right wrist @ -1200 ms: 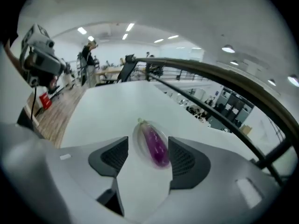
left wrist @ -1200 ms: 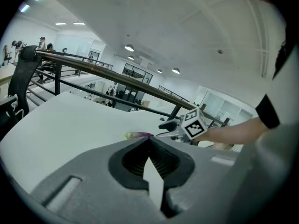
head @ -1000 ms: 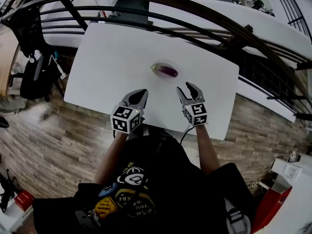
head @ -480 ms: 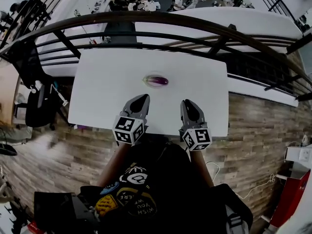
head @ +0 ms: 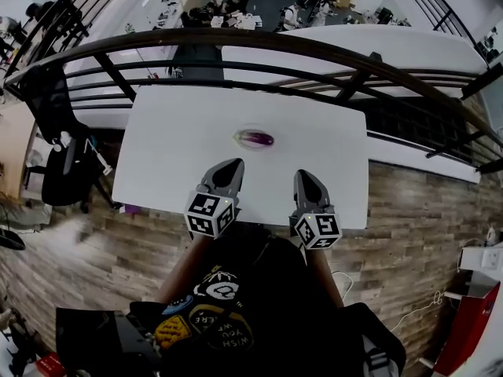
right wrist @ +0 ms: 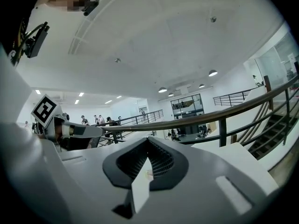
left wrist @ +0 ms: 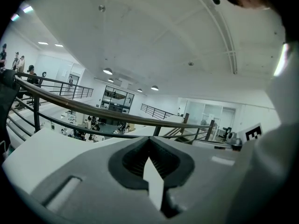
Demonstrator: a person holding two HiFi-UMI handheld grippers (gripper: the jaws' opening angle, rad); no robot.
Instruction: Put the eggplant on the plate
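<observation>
1. The right claw [head: 306, 177] is pressed together with nothing between its jaws. It is held above the near edge of the table [head: 165, 155].
2. The left claw [head: 232, 166] is likewise closed and empty, just left of the right one, at the same near edge.
3. The eggplant [head: 255, 139] lies far of both claws, near the table's middle and well apart from them. A pale oval rim, taken to be the plate [head: 238, 136], is seen around it, so it is judged to rest on the plate already.
4. The eggplant is small, purple and glossy. It is judged to be light and fairly firm, with a smooth skin that may slip, and round enough to roll.
5. If it must be taken, it is best pinched across its thick middle, with its long axis crosswise to the jaws and a moderate squeeze.
</observation>
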